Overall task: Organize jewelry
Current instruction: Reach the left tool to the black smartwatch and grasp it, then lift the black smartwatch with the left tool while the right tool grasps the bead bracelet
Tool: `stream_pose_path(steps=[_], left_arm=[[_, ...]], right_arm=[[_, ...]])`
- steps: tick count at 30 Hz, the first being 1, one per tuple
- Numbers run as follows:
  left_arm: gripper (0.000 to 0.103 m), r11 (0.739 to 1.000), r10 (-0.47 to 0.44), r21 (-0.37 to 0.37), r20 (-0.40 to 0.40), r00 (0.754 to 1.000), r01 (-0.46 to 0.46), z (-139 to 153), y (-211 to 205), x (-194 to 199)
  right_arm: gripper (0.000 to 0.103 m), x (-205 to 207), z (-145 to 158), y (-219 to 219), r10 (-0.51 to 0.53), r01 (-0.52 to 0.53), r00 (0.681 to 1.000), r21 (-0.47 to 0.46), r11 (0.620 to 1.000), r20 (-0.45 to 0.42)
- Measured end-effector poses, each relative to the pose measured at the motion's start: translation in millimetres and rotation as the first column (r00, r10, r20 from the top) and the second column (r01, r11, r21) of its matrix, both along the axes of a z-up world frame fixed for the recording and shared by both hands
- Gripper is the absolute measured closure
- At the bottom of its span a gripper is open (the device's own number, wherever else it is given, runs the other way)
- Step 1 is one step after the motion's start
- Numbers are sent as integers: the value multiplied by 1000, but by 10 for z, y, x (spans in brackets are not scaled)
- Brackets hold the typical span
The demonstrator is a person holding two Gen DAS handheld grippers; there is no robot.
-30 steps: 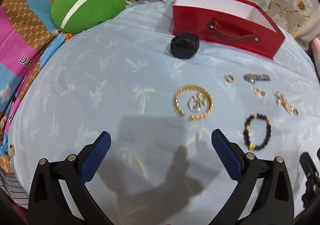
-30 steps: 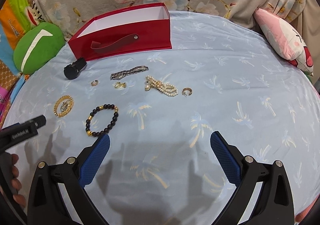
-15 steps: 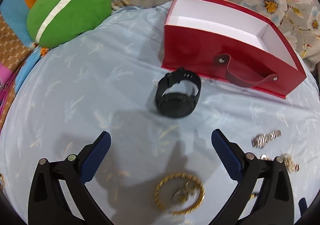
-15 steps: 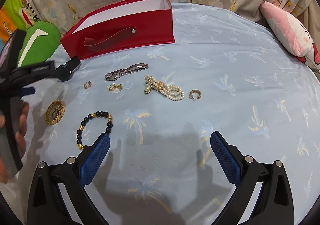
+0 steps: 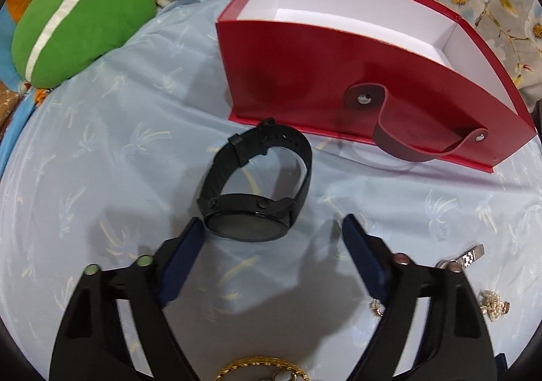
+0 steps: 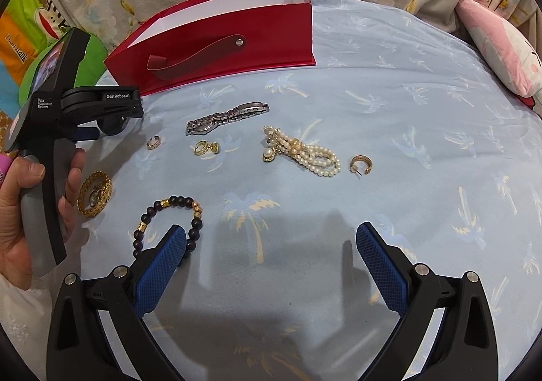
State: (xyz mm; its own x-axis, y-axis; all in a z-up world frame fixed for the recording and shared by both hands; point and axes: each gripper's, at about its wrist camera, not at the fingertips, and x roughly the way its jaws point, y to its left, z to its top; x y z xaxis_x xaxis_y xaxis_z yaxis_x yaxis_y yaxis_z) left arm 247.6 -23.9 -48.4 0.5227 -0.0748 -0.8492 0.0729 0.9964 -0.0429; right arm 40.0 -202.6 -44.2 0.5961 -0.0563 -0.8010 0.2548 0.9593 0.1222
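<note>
A black watch (image 5: 254, 191) lies on its side on the blue sheet, just in front of the open red box (image 5: 305, 76). My left gripper (image 5: 271, 228) is low over it. Its jaws are closing, with the watch face between the blue pads but not pressed. My right gripper (image 6: 271, 233) is open over bare sheet, its left finger (image 6: 162, 262) overlapping a dark bead bracelet (image 6: 169, 205). Ahead of it lie a silver watch (image 6: 227, 117), a pearl bracelet (image 6: 305, 154), a gold hoop (image 6: 360, 166), gold earrings (image 6: 206, 147), a ring (image 6: 154, 143) and a gold bangle (image 6: 95, 193).
A green cushion (image 5: 78, 15) sits at the far left of the bed and a pink pillow (image 6: 501, 52) at the far right. A floral blanket runs behind the red box (image 6: 237, 52). A hand (image 6: 17, 211) holds the left gripper's handle beside the bangle.
The left gripper has moved forward from the gold bangle to the black watch, and its jaws have narrowed. The right gripper has edged closer to the jewelry.
</note>
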Motion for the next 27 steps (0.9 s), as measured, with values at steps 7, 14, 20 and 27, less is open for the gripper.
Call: stream_pose_path(steps=[7,14,20,27], left_arm=[[55,998,14,-56,-11,1000,-14,13,91,-30],[55,995,28,-101,13,1000,-26,98,239,-129],[55,994,32,-107,56,998,-25,288,364,-370],[55,999,18,-41,112,994,-14,452,464,-748]], right_arm=[[5,37,-8,-4,-6,6,1000,3,1000,-3],[5,55,19,27,4,-4,1000,-5,1000,3],[5,67,50,47,10,-10,1000,-9,1000,8],[5,90,109,171,58,-57,998,-31,998,24]])
